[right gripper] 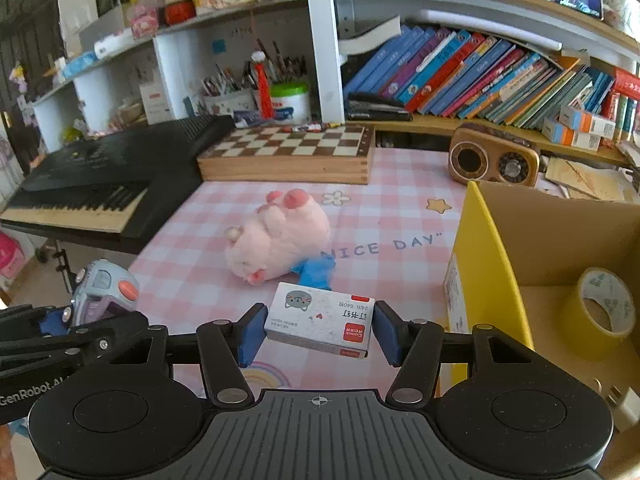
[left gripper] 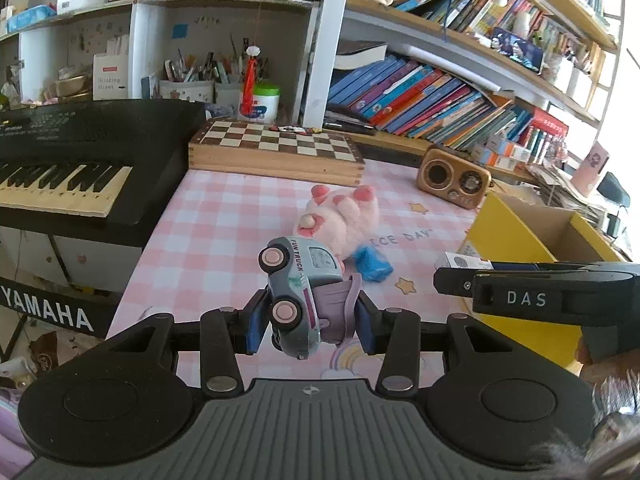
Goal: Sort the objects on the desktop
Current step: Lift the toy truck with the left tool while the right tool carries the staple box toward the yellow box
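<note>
Up off the surface, the toy truck sits clamped between the blue pads of the left claw, tipped on its side with its pink wheels facing left. Likewise, the right claw grips a small white box with a cat drawing and a red label, held above the pink checked cloth. Just beyond both lies a pink plush pig on its back, feet up, touching a blue item that pokes out beside it. To the right stands a yellow cardboard box, open on top, with a roll of yellow tape inside. Farther back are a wooden chessboard case, a small wooden radio and a black keyboard on the left, beneath shelves of books.
</note>
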### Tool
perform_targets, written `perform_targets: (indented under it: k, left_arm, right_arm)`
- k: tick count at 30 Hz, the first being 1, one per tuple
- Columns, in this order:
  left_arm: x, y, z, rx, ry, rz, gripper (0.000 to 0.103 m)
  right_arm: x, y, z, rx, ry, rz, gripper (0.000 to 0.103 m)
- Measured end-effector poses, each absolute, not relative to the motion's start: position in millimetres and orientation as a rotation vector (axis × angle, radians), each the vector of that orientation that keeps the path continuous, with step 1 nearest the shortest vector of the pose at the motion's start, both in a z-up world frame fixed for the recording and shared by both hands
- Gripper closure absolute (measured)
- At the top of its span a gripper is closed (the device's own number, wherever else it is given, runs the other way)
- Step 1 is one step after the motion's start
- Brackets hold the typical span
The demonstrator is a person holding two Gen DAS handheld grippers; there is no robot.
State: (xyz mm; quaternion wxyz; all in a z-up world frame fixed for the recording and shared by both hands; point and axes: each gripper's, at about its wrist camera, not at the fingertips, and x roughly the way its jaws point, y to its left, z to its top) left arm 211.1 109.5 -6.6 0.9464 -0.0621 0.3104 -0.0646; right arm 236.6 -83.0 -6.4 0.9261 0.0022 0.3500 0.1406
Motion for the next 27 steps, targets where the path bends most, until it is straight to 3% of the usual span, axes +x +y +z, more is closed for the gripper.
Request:
perform_targets:
  k: [27]
  left_arm:
    - [63,109,29,-0.142,0.6,-0.296,0.062]
  right_arm:
    - [74,-134,27,0.018,0.683,0.237,0.046]
